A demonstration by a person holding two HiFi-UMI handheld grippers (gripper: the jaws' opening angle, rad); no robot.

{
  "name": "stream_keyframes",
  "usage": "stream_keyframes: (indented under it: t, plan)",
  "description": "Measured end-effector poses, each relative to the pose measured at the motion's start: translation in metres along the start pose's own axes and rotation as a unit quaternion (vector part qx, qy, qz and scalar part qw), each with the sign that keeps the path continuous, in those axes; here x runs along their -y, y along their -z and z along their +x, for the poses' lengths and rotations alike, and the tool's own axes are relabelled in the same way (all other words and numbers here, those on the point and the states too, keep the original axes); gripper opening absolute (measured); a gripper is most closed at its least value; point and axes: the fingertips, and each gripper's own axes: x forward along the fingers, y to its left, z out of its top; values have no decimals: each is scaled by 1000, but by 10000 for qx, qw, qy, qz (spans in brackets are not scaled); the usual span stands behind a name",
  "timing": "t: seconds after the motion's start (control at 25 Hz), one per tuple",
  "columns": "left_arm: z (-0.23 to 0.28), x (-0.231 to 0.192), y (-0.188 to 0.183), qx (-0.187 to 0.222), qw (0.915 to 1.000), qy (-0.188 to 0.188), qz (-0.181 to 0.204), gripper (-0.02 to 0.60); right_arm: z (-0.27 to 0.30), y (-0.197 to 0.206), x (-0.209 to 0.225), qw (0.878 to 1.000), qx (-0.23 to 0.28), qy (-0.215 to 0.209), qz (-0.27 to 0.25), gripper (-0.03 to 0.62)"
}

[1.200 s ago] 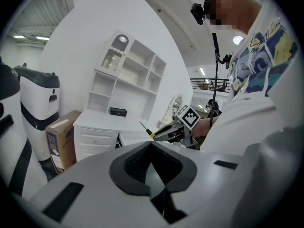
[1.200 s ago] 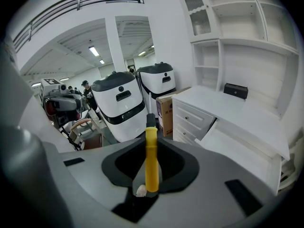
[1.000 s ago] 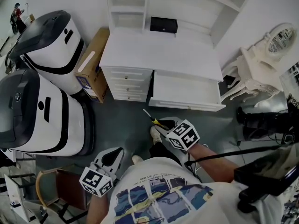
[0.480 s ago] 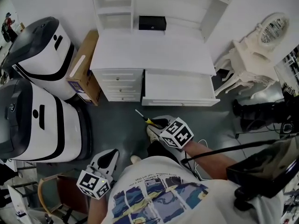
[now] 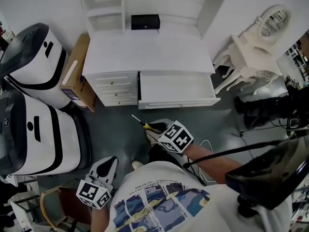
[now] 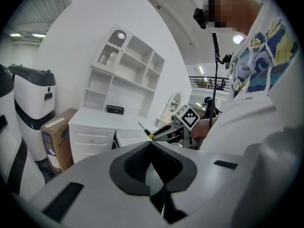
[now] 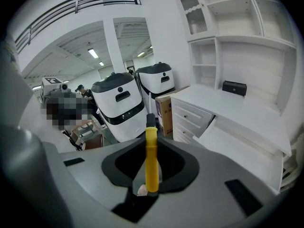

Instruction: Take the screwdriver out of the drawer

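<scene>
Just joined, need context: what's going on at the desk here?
A person holds a tool in each hand. The right tool is shut on a screwdriver by its yellow handle, held in front of the desk. The drawer stands open, and the screwdriver is already out of it. The left tool is shut and empty, low at the person's side.

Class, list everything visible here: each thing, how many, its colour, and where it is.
white desk with shelf unit: one, white, against the wall
open desk drawer: one, white, pulled out at the desk's front
small black box: one, black, back of the desktop
brown cardboard box: one, brown, left of the desk
white-and-black machines: two, floor, far left
yellow-handled screwdriver: one, yellow, outside the drawer
right gripper: one, white, shut on the screwdriver
left gripper: one, white, shut, empty
</scene>
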Motion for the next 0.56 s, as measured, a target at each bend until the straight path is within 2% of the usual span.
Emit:
stream_keyframes:
  t: [0.56]
  plan:
    - [24, -5, -9, -131, 9999, 68, -15, 14, 4, 0, 20, 9999, -18, -31, 122, 94]
